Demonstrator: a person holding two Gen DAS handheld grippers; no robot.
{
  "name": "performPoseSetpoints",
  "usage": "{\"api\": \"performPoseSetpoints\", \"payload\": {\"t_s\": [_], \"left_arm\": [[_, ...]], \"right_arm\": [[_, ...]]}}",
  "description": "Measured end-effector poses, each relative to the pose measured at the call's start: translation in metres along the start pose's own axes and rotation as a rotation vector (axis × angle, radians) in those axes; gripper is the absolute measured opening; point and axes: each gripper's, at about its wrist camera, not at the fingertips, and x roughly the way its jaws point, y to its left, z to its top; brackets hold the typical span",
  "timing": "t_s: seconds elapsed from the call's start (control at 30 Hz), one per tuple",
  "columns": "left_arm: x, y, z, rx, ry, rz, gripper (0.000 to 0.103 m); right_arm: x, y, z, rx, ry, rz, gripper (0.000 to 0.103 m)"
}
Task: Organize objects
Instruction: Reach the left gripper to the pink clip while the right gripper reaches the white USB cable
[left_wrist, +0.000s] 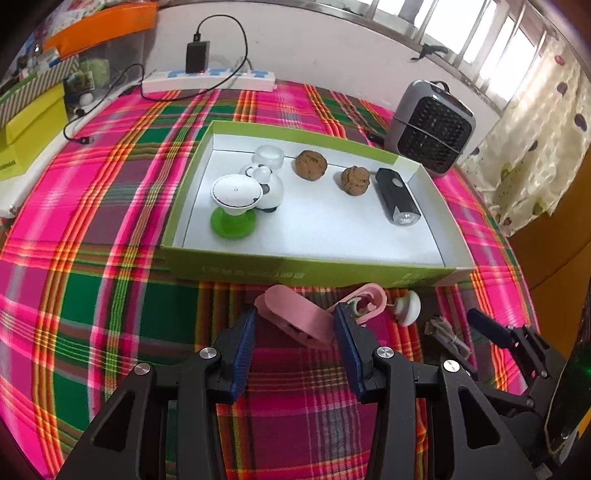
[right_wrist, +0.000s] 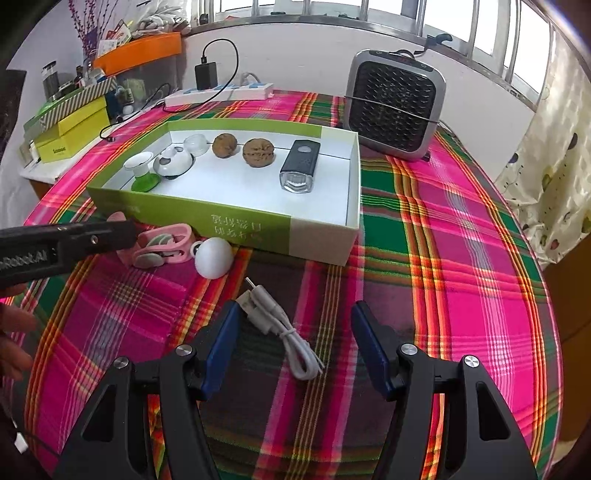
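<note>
Left gripper (left_wrist: 293, 325) sits low over the plaid tablecloth (left_wrist: 110, 295), jaws apart, with the pink clip (left_wrist: 295, 321) lying between its fingers; whether a pad actually touches it is hard to say from here. Just beside the clip sits a small white ball (right_wrist: 214, 262), both right in front of the green box (right_wrist: 258, 225). Right gripper (right_wrist: 293, 325) hangs wide open above the coiled white cable (right_wrist: 284, 332), nothing pinched. Inside the box: a white-and-green stand (left_wrist: 234, 203), a panda toy (left_wrist: 267, 184), two walnuts (left_wrist: 310, 164), and a black bike light (left_wrist: 397, 195). A grey heater (right_wrist: 395, 110) stands behind the box.
</note>
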Motion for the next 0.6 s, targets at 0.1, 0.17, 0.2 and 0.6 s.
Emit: {"api": "performPoseSetpoints", "payload": {"t_s": [0.1, 0.17, 0.2, 0.6], "left_arm": [[-0.001, -0.002, 0.001, 0.009, 0.001, 0.021, 0.042], [-0.002, -0.002, 0.001, 0.018, 0.007, 0.027, 0.042], [-0.002, -0.002, 0.000, 0.026, 0.013, 0.029, 0.042], [-0.008, 0.011, -0.004, 0.068, 0.049, 0.107, 0.042]], "right_arm": [[0.000, -0.001, 0.001, 0.001, 0.001, 0.007, 0.062], [0.001, -0.001, 0.001, -0.001, 0.002, 0.009, 0.062], [0.001, -0.001, 0.001, -0.003, 0.002, 0.010, 0.062], [0.001, -0.003, 0.001, 0.004, 0.008, 0.015, 0.062]]}}
